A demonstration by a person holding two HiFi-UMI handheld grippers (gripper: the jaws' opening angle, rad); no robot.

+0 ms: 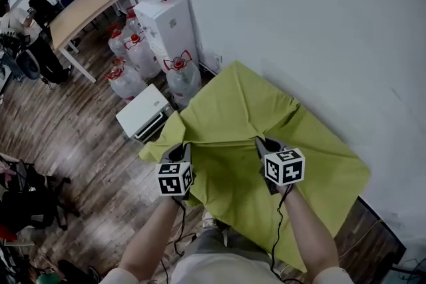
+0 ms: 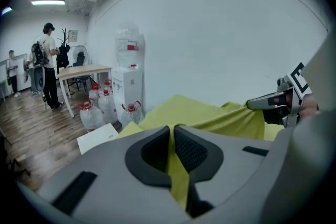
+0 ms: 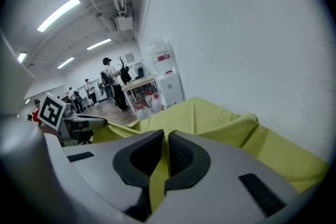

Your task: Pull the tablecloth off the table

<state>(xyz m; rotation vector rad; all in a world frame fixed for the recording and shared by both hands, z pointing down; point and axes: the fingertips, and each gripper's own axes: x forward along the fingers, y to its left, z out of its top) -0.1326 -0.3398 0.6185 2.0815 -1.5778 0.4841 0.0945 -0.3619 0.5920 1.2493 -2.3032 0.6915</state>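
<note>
A yellow-green tablecloth (image 1: 266,123) covers a small table against the white wall. My left gripper (image 1: 178,151) is shut on a fold of the tablecloth (image 2: 178,181) near its left front part. My right gripper (image 1: 261,143) is shut on another fold of the tablecloth (image 3: 157,170) near the middle. The cloth (image 3: 220,118) rises in ridges from each pinch toward the far corners. The table itself is hidden under the cloth. In the left gripper view the right gripper (image 2: 262,104) shows at the right edge; in the right gripper view the left gripper (image 3: 100,123) shows at the left.
A water dispenser (image 1: 166,23) and several water jugs (image 1: 133,53) stand left of the table by the wall. A white box (image 1: 143,113) lies on the wooden floor close to the table's left corner. A wooden table (image 1: 83,10) and people (image 2: 47,63) are farther left.
</note>
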